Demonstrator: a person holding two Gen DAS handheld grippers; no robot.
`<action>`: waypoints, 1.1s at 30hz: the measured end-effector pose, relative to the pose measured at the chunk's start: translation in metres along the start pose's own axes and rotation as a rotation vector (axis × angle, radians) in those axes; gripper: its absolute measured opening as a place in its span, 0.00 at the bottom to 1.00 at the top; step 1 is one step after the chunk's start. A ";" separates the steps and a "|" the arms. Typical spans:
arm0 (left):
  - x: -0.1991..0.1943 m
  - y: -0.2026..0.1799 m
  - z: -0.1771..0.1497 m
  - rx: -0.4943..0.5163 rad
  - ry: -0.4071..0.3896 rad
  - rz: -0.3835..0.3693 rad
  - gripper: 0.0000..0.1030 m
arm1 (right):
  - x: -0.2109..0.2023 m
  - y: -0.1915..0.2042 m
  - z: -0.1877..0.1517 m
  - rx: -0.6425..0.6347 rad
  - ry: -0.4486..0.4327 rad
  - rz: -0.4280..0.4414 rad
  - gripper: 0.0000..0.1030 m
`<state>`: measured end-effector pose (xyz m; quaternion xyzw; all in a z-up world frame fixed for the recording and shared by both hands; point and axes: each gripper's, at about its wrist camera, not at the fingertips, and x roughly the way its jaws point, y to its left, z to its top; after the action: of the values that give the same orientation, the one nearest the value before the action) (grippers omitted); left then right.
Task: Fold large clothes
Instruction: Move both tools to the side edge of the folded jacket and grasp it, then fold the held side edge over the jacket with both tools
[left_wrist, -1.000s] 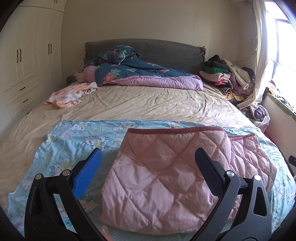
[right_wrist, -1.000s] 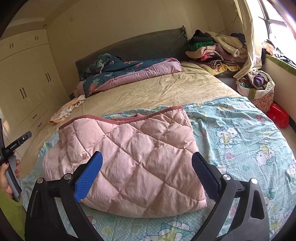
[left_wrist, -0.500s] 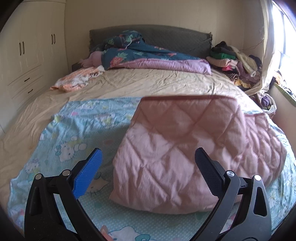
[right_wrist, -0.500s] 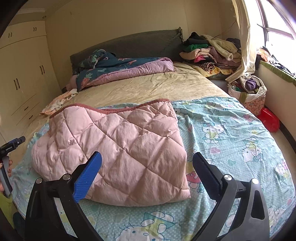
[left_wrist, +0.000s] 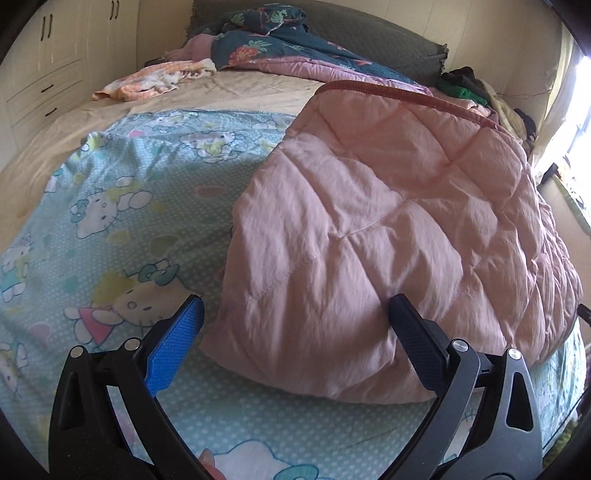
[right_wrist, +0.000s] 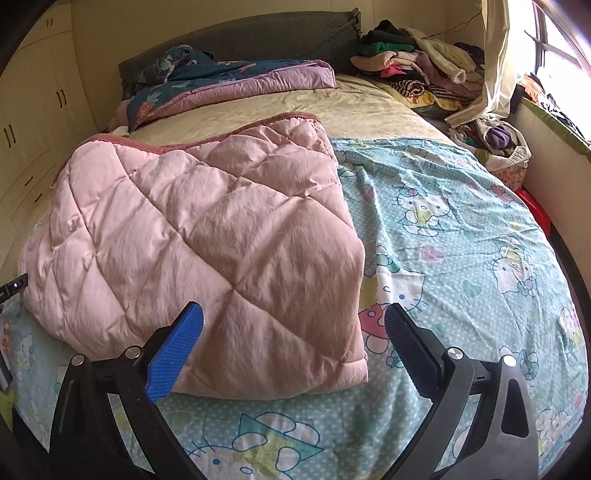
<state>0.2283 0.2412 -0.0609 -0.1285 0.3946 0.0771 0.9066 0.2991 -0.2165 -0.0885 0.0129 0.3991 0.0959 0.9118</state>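
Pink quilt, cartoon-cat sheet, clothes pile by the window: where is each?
Pink quilt (right_wrist: 207, 236), right wrist view, quilted top.
Cartoon-cat sheet (right_wrist: 461, 236), right wrist view, bare stretch.
Clothes pile (right_wrist: 417, 66), right wrist view, heap's middle.

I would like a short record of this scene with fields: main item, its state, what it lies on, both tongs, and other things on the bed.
main item: pink quilted blanket
state: folded, with a dark red trimmed edge at the far side
lies on: blue cartoon-print sheet over the bed
left tongs: open, empty, at the blanket's near edge
right tongs: open, empty, at the blanket's near corner
other things: floral duvet by the headboard, pile of clothes at the far right
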 end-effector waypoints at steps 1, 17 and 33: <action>0.001 -0.001 0.000 -0.002 -0.001 -0.008 0.91 | 0.003 0.001 0.001 0.000 0.003 0.001 0.95; 0.007 -0.015 0.017 0.042 -0.030 -0.007 0.72 | 0.017 0.008 0.016 -0.035 -0.018 -0.005 0.94; -0.024 -0.032 0.029 0.117 -0.126 -0.031 0.12 | -0.024 0.011 0.009 -0.060 -0.171 0.035 0.20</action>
<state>0.2397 0.2185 -0.0184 -0.0765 0.3383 0.0478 0.9367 0.2881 -0.2096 -0.0634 0.0008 0.3165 0.1221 0.9407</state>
